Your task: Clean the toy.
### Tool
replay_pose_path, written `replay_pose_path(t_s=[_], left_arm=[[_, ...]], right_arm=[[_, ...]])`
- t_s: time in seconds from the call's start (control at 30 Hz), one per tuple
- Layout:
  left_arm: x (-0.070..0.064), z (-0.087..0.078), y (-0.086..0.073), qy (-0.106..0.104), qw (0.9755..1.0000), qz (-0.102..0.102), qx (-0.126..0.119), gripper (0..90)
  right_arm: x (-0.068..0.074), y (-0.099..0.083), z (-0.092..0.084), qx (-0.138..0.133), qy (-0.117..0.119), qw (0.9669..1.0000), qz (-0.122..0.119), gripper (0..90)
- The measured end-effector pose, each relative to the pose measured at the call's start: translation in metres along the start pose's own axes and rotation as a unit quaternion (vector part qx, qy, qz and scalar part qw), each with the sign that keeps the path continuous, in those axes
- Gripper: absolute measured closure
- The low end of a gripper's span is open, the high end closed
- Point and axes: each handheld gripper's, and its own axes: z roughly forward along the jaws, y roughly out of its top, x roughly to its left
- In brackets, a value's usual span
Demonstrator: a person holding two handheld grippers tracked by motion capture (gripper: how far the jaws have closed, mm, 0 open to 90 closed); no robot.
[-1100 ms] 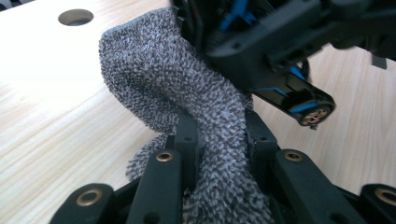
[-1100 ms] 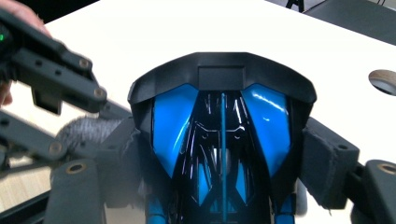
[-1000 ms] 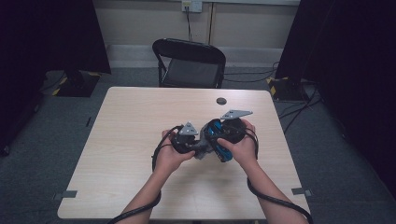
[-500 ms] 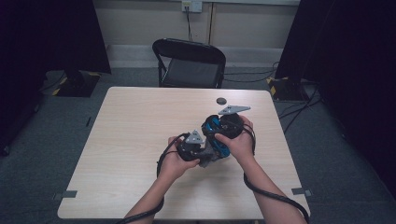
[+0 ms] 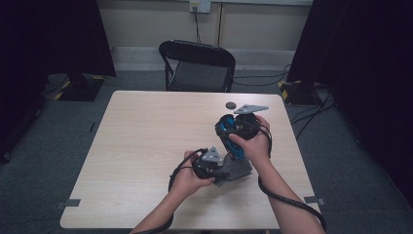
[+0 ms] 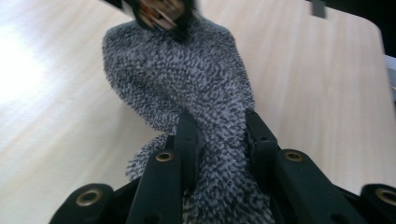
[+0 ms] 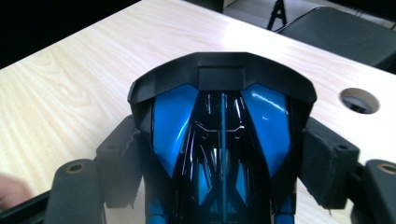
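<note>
Wiping step: left gripper (image 6: 217,140) pinches grey cloth (image 6: 187,79) tight; right gripper (image 7: 224,168) clamps blue-black toy car (image 7: 222,140). Next, rub cloth against car.

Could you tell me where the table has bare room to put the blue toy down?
The table's whole left half is bare, as is the far strip before the chair. It is crowded at right centre: both hands, the sock and the hole.
</note>
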Motion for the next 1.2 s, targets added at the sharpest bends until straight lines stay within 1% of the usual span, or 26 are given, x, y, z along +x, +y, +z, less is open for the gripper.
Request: replay_pose_path(t_s=[0.07,0.17,0.23,0.3,0.4,0.53,0.6,0.73,0.8,0.83,0.87,0.9,0.93,0.97,1.03,1.07,1.1,1.13,1.17,1.2], left_arm=[[0.000,-0.003,-0.002,-0.001,1.0000,0.003,0.001,71.6],[0.005,-0.011,-0.008,0.010,0.9999,-0.001,0.005,71.6],[0.011,-0.019,-0.014,0.023,0.9997,-0.008,0.002,71.6],[0.020,-0.031,-0.021,0.043,0.9990,-0.016,0.000,71.5],[0.035,-0.051,-0.031,0.076,0.9965,-0.034,-0.005,71.5],[0.048,-0.069,-0.040,0.103,0.9934,-0.050,-0.011,71.5],[0.052,-0.075,-0.044,0.110,0.9923,-0.055,-0.016,71.4],[0.058,-0.083,-0.048,0.121,0.9905,-0.062,-0.019,71.4],[0.060,-0.084,-0.050,0.125,0.9902,-0.059,-0.018,71.3],[0.061,-0.084,-0.052,0.125,0.9900,-0.063,-0.019,71.3],[0.062,-0.085,-0.053,0.128,0.9899,-0.059,-0.016,71.3],[0.063,-0.084,-0.054,0.129,0.9895,-0.064,-0.019,71.3],[0.064,-0.084,-0.055,0.130,0.9892,-0.064,-0.019,71.3],[0.065,-0.084,-0.056,0.132,0.9891,-0.063,-0.019,71.3],[0.067,-0.085,-0.059,0.135,0.9882,-0.069,-0.023,71.2],[0.069,-0.085,-0.060,0.138,0.9880,-0.064,-0.022,71.2],[0.071,-0.085,-0.062,0.137,0.9881,-0.066,-0.022,71.1],[0.072,-0.085,-0.064,0.137,0.9876,-0.072,-0.024,71.1],[0.073,-0.086,-0.065,0.139,0.9876,-0.070,-0.022,71.0],[0.075,-0.086,-0.066,0.141,0.9871,-0.072,-0.024,71.0]], right_arm=[[-0.004,0.000,-0.003,0.000,-0.004,1.0000,0.003,25.6],[-0.008,0.000,-0.007,0.005,-0.012,0.9999,-0.003,25.6],[-0.011,-0.002,-0.010,0.006,-0.015,0.9999,-0.002,25.6],[-0.015,-0.007,-0.014,0.012,-0.020,0.9997,0.000,25.6],[-0.021,-0.016,-0.015,0.023,-0.023,0.9994,0.004,25.6],[-0.025,-0.033,-0.011,0.040,-0.023,0.9989,0.011,25.6],[-0.026,-0.041,-0.008,0.048,-0.022,0.9985,0.014,25.6],[-0.028,-0.052,-0.003,0.060,-0.024,0.9978,0.015,25.6],[-0.030,-0.057,0.000,0.065,-0.024,0.9974,0.018,25.6],[-0.031,-0.059,0.001,0.071,-0.027,0.9970,0.016,25.6],[-0.033,-0.061,0.003,0.074,-0.029,0.9967,0.015,25.6],[-0.034,-0.063,0.004,0.077,-0.030,0.9964,0.016,25.6],[-0.036,-0.065,0.006,0.080,-0.032,0.9961,0.018,25.6],[-0.037,-0.068,0.008,0.082,-0.033,0.9959,0.018,25.6],[-0.038,-0.071,0.011,0.086,-0.034,0.9955,0.017,25.6],[-0.039,-0.072,0.013,0.090,-0.036,0.9952,0.019,25.6],[-0.040,-0.074,0.015,0.092,-0.036,0.9950,0.016,25.6],[-0.040,-0.075,0.017,0.094,-0.035,0.9948,0.018,25.6],[-0.041,-0.077,0.020,0.094,-0.035,0.9948,0.020,25.6],[-0.042,-0.077,0.021,0.095,-0.035,0.9947,0.021,25.6]])
